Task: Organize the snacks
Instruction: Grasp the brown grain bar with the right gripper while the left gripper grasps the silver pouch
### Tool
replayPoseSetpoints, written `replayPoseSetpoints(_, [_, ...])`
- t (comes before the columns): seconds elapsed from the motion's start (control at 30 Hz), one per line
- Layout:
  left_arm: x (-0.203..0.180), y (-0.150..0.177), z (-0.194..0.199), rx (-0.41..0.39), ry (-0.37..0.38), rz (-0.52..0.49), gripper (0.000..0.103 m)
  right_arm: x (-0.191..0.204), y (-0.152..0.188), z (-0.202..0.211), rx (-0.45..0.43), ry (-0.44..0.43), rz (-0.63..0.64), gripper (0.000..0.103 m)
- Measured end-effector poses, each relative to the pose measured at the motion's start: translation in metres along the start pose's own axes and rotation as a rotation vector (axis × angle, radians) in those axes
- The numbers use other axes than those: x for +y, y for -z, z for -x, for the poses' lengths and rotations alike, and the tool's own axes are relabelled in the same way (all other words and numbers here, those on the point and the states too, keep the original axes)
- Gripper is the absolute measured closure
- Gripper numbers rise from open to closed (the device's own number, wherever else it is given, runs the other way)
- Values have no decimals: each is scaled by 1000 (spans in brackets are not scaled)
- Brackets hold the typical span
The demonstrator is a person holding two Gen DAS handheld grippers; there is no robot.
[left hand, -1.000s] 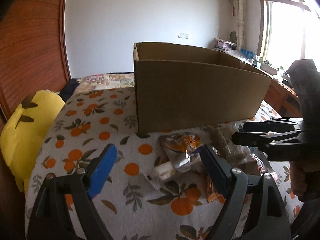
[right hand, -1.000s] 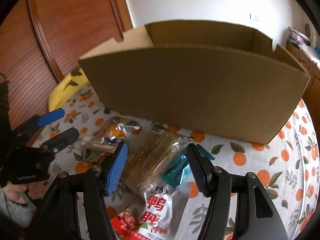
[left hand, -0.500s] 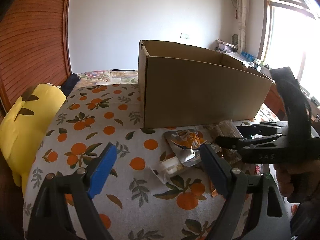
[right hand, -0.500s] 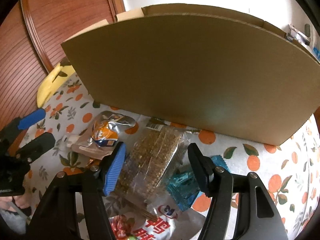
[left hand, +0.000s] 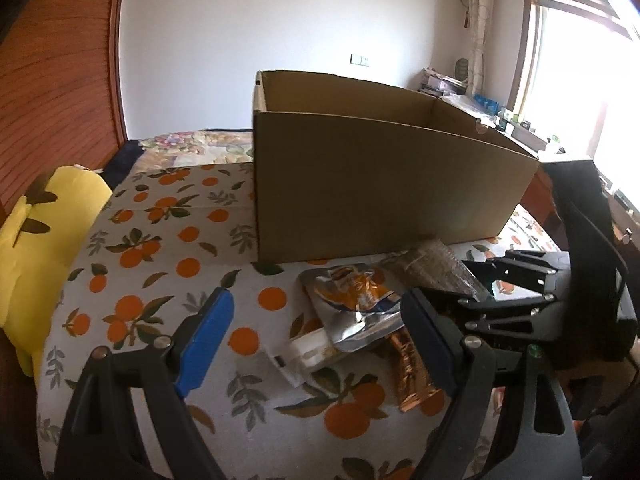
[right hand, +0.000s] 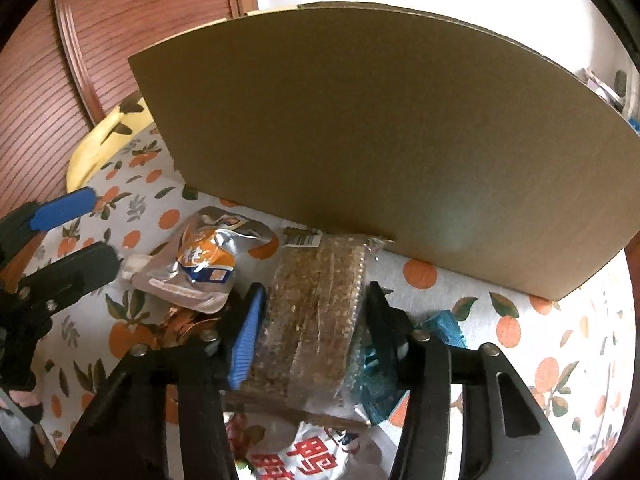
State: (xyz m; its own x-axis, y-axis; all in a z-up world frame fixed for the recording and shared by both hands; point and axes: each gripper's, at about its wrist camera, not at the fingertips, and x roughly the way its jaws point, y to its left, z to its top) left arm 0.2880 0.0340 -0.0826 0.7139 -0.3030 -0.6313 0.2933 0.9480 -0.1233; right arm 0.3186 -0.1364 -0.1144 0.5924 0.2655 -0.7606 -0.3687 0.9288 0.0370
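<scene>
Several snack packets are lying on an orange-printed cloth (left hand: 168, 248) in front of an open cardboard box (left hand: 360, 184), whose near wall is filling most of the right wrist view. At the far left, a yellow plush toy (left hand: 44, 240) is resting against the reddish wooden panelling (left hand: 52, 80).

Moving rightwards, the left gripper (left hand: 316, 340) is hovering above the cloth with its jaws standing wide apart and nothing between them; its blue pad (left hand: 204, 340) is hanging clear over the fabric. Just beyond its fingers, a silver and orange spout pouch (right hand: 200, 264) is lying flat, its white cap pointing towards the left gripper, with a crinkled copper-coloured wrapper (left hand: 412, 368) partly tucked under it.

Next to the pouch, a clear-wrapped block of brown seeded bars (right hand: 316, 312) is sitting close to the box's near wall. The right gripper (right hand: 316, 328) is straddling this block; its jaws have just been closing, and both pads are now pressing against the block's two long sides.

Further right, a teal wrapper (right hand: 440, 328) is poking out from behind the right-hand finger, and a white and red packet with printed characters (right hand: 316, 452) is lying beneath the block at the bottom edge of the view.
</scene>
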Motion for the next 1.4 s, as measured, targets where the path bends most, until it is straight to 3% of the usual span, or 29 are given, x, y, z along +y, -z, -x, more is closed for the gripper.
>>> replayPoseSetpoints(0.43, [-15,-15,-40,122,2,13,18,-13,12,58,-150,-45,-9,59])
replayPoseSetpoints(0.7, [-17,-22,-59,193,-31,60,20,-25,27,69,-173,-71,-27,59])
replayPoseSetpoints(0.97, [-23,-27,-73,262,-59,86,38,-43,40,67,-176,-132,-70,59])
replayPoseSetpoints(1.33, [-51,-31,-78,294,-156,-11,37,-59,44,63,-197,-200,-119,59])
replayPoseSetpoints(1.4, [-53,-30,-76,281,-157,-4,48,-60,45,63,-199,-222,-128,59])
